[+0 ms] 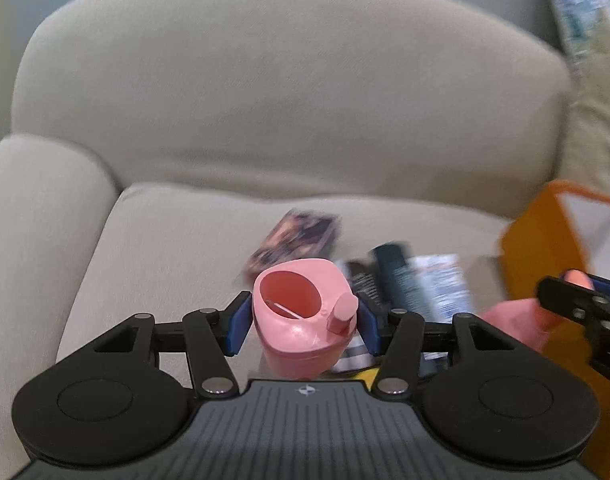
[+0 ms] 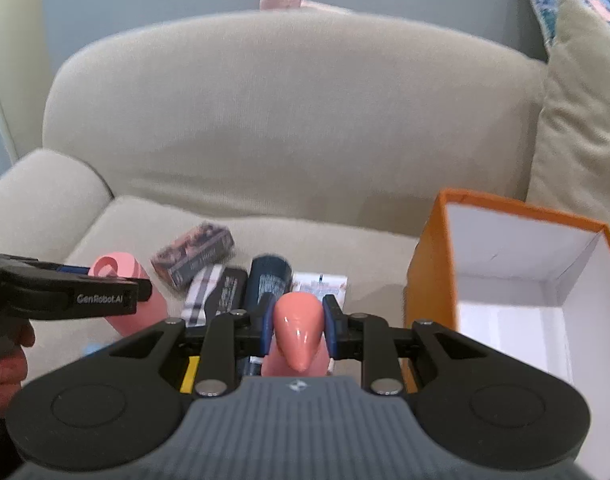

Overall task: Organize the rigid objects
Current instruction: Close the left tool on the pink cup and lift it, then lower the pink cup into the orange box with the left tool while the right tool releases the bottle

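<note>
My left gripper (image 1: 303, 322) is shut on a pink plastic container (image 1: 305, 316) with an open round mouth and a small knob, held above the sofa seat; it also shows in the right wrist view (image 2: 125, 280). My right gripper (image 2: 297, 324) is shut on a pink rounded, pointed object (image 2: 297, 330), seen from the left too (image 1: 517, 320). An orange box (image 2: 429, 276) with a white inside stands open at the right. On the seat lie a dark patterned box (image 2: 193, 254), a dark cylinder (image 2: 267, 284), a checked box (image 2: 201, 296) and a white packet (image 2: 321, 286).
The beige sofa (image 2: 285, 120) has an armrest (image 2: 45, 196) at the left and a cushion (image 2: 577, 120) at the right behind the orange box. The loose items cluster mid-seat.
</note>
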